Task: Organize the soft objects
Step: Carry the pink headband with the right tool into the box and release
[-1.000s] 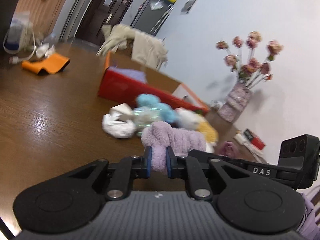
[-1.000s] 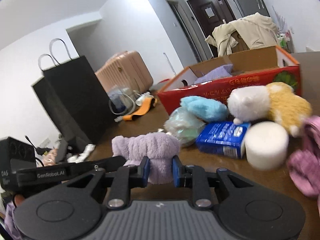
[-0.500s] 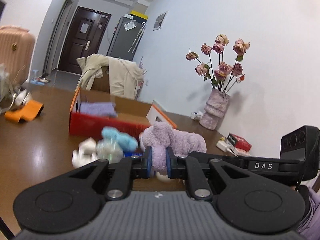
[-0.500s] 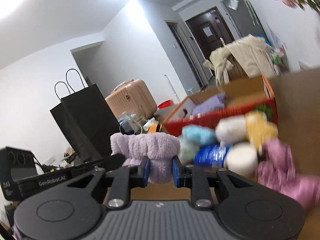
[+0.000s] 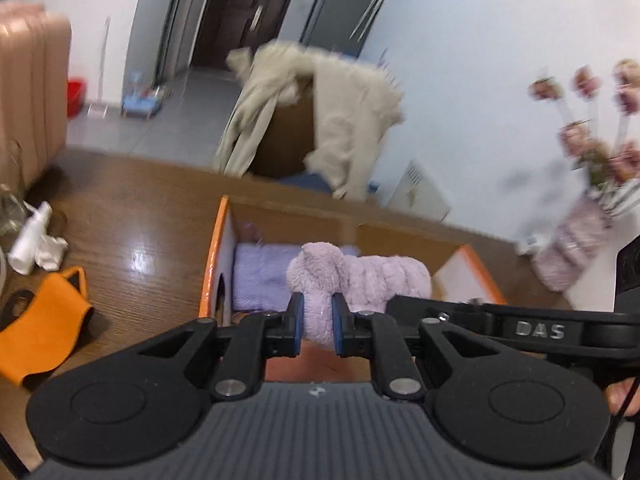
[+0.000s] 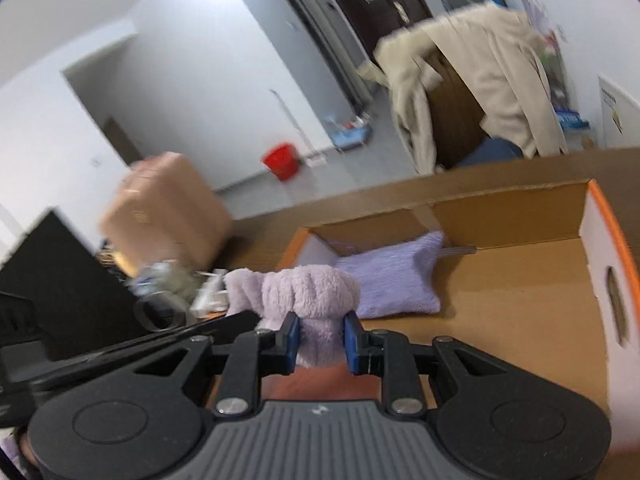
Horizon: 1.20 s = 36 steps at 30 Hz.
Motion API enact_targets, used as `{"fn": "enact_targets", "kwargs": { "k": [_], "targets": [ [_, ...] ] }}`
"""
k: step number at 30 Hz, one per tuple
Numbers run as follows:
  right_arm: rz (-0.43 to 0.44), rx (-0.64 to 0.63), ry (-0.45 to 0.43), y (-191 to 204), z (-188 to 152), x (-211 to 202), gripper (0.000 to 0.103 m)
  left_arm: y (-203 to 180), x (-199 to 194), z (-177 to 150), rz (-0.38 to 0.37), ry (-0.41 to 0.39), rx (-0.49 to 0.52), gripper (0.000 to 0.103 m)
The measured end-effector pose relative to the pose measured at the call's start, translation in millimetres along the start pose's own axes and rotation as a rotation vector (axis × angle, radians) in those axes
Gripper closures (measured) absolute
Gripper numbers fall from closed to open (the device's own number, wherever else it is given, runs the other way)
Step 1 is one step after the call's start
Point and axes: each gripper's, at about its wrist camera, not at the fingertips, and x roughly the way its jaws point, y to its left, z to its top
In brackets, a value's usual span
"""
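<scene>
Both grippers have travelled from above the pile of soft toys on the table to a spot over the open cardboard box, whose inside now fills the space ahead of the fingers in both wrist views. Clamped between the blue pads of the left gripper (image 5: 318, 322) is one end of a fluffy lilac plush cloth (image 5: 360, 276); the right gripper (image 6: 322, 338) is closed on the other end of the same cloth (image 6: 308, 296), so the bundle hangs stretched between the two tools. Just ahead of and below both sets of fingers lies the orange-edged cardboard box (image 5: 218, 248), its brown floor (image 6: 520, 300) visible beyond the right gripper. Inside it, straight past the held plush, lies a flat lilac knitted cloth (image 5: 264, 276), seen slightly to the right of the fingers in the right wrist view (image 6: 396, 280).

Left of the left gripper, on the dark brown wooden table (image 5: 132, 216), sit a folded orange pouch (image 5: 40, 332) and, further ahead, a crumpled white item (image 5: 36, 244), blurred. Far ahead of both tools a beige coat (image 5: 344, 120) drapes over a chair. To the right of the left gripper a pink patterned vase of dried roses (image 5: 576, 240) stands, smeared by motion. Left of the right gripper are a black paper bag (image 6: 52, 276) and a pink hard-shell suitcase (image 6: 168, 208), also blurred.
</scene>
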Motion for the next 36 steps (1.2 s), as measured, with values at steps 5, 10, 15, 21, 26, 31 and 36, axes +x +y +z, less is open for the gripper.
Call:
{"fn": "enact_targets", "kwargs": {
  "k": [5, 10, 15, 21, 26, 31, 36],
  "targets": [
    [-0.007, 0.124, 0.149, -35.8, 4.0, 68.8, 0.079, 17.1, 45.8, -4.3, 0.082, 0.048, 0.008, 0.085],
    [-0.031, 0.142, 0.193, -43.7, 1.3, 89.2, 0.060, 17.6, 38.3, -11.0, 0.077, 0.014, 0.042, 0.058],
    [-0.080, 0.050, 0.141, -25.2, -4.1, 71.7, 0.055, 12.6, 8.9, -10.3, 0.097, -0.027, 0.048, 0.055],
    [-0.105, -0.034, 0.031, -6.3, 4.6, -15.0, 0.046, -1.1, -46.8, -9.5, 0.112, -0.078, 0.114, 0.044],
    [-0.129, -0.111, -0.073, 3.4, -7.4, -105.0, 0.036, -12.0, -107.2, -25.3, 0.124, -0.141, 0.162, 0.033],
    [-0.148, -0.181, -0.171, 7.9, -36.2, -185.2, 0.027, -18.1, -164.7, -49.2, 0.144, -0.224, 0.186, 0.020],
    [-0.171, -0.285, -0.276, 11.1, -95.9, -251.0, 0.019, -21.9, -219.2, -104.3, 0.105, -0.323, 0.202, 0.011]
  ]
}}
